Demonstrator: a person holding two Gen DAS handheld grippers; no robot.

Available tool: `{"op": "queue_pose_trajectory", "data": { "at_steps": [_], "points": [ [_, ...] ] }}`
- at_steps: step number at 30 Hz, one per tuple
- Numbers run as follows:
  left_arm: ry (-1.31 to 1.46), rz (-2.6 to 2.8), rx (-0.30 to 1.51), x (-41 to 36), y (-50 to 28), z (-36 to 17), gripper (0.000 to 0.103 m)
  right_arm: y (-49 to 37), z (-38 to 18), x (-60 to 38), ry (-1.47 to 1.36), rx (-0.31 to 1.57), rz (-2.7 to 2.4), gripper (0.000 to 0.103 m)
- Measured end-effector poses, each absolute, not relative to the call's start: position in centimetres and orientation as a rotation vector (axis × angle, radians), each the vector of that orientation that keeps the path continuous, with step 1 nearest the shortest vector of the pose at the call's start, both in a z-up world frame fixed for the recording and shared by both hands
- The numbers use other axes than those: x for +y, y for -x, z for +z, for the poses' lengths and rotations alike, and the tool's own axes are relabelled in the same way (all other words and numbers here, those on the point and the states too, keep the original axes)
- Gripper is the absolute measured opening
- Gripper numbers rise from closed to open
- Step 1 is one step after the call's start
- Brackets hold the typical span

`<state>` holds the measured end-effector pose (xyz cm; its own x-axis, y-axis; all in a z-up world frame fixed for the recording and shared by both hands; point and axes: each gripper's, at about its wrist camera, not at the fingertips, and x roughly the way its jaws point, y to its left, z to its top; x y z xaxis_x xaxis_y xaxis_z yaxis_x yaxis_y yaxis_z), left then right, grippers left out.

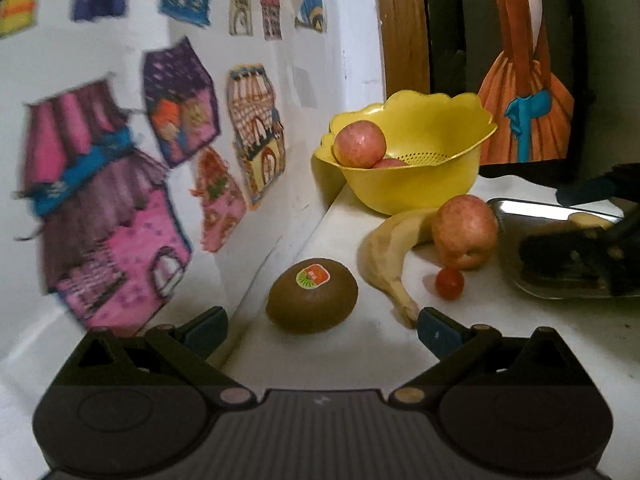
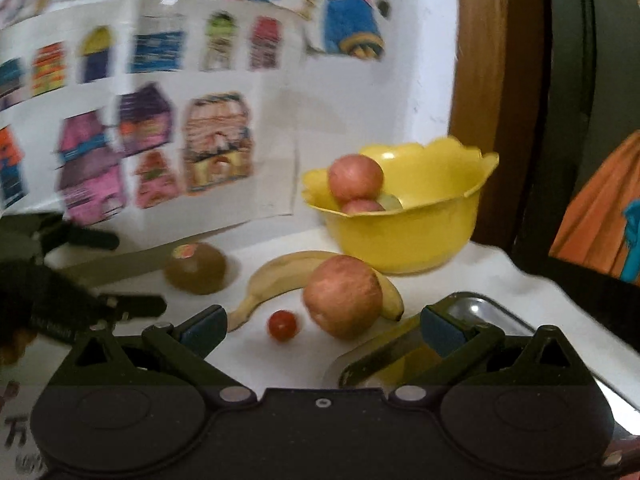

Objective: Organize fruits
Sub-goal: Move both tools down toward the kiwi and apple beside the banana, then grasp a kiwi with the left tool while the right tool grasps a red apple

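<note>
Currently: left tongs (image 1: 322, 330) released, jaws spread wide, empty, low over white bench (image 1: 500, 340). Landmark: yellow bowl (image 1: 420, 184), at the rear of the bench against the wall. Kiwi (image 1: 312, 296) with sticker: in front of the bowl, just ahead of the gap between the left tongs' jaws, not touched. Banana (image 1: 384, 248): in front of the bowl, curving toward the tongs, stem tip just beside the right-hand blue pad (image 1: 438, 334). Loose apple (image 1: 466, 232): in front of the bowl, touching the banana. Cherry tomato (image 1: 450, 283): nearer than that apple, just apart from it. Two apples (image 1: 360, 144) inside the bowl. Metal tray (image 1: 516, 264): right of the bowl, nearer the camera.

Right tongs (image 2: 322, 330) likewise released and empty, right-hand jaw over the tray rim (image 2: 492, 308); tomato (image 2: 283, 325) and loose apple (image 2: 343, 296) just ahead of the gap.
</note>
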<state>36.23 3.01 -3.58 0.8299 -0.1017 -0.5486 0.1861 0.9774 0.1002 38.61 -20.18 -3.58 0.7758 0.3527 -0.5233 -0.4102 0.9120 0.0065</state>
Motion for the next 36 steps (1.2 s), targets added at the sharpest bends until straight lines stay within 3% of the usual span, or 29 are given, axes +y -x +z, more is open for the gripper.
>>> {"op": "queue_pose_trajectory", "data": {
  "at_steps": [16,23,36],
  "points": [
    [-0.145,-0.131,0.543,2.0,-39.5,-4.8,0.102,-45.7,-6.4,-18.6,0.072,0.661,0.327,0.092],
    [-0.125,-0.153,0.553,1.9,-40.0,-5.2,0.092,-46.8,-7.2,-18.0,0.058,0.694,0.305,0.086],
    [-0.103,-0.152,0.554,2.5,-40.2,-5.5,0.088,-46.8,-7.4,-18.6,-0.014,0.717,0.308,0.079]
  ]
}}
